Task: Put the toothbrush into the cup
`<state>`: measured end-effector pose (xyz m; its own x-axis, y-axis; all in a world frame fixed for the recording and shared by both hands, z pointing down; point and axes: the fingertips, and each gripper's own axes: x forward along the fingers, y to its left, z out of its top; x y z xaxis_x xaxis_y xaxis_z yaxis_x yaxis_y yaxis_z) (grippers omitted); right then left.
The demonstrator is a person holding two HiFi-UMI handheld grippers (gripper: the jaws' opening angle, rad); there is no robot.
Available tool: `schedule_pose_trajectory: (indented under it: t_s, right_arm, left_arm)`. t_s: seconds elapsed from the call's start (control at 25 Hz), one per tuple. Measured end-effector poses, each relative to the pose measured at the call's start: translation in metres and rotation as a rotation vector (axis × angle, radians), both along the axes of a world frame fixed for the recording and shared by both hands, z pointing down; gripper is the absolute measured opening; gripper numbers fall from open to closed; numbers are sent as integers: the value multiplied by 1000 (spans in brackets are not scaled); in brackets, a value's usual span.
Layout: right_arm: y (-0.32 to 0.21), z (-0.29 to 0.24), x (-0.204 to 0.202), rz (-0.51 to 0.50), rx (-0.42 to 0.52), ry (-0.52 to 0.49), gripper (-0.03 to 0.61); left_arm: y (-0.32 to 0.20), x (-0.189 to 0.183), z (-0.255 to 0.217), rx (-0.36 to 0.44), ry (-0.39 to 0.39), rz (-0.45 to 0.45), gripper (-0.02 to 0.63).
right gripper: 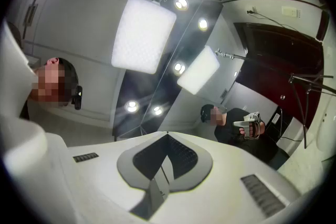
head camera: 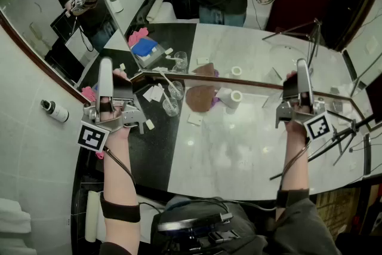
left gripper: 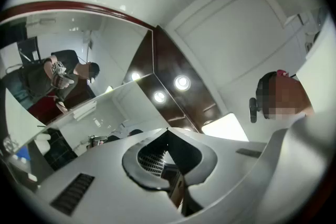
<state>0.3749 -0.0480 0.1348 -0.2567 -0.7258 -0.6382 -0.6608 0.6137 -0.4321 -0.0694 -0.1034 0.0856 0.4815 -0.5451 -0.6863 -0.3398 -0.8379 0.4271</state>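
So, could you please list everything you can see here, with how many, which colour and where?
counter: one, black at left, white marble at right, under the mirror
mirrors: two, dark red frame, back wall and left wall
glass cups: two, clear, on the black part by the mirror
thin pale stick: one, whitish, leaning at the cups; perhaps the toothbrush
packets: several, white, left of the cups
brown thing: one, right of the cups
roll: one, white, beside the brown thing
cloth: one, pink, counter's left end
bottle: one, white with dark cap, far left
tripod: one, black, right edge
left gripper: one, grey, jaws shut, empty, raised
right gripper: one, grey, jaws shut, empty, raised
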Motion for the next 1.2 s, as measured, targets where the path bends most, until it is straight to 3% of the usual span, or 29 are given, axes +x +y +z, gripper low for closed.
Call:
schedule_pose_trajectory:
  t_s: [0.4,0.68,0.96,1.2]
  right_arm:
    - [-57,51,-131,-125,-155,264,20]
    - [-84,100,-223,-181,-272,483,20]
    - [-97,181,-297,-205,-396,749,20]
    - [-82,265,-347,-246,-518,999,20]
  left_arm:
    - [-15,-56,64,-125,-213,-165,0]
    - [-22,-92,123,-253,-431,-291,0]
    - [-27,-110,206,-333,-820,-403,0]
    - [-20,-136,295,-472,-1077,-476,0]
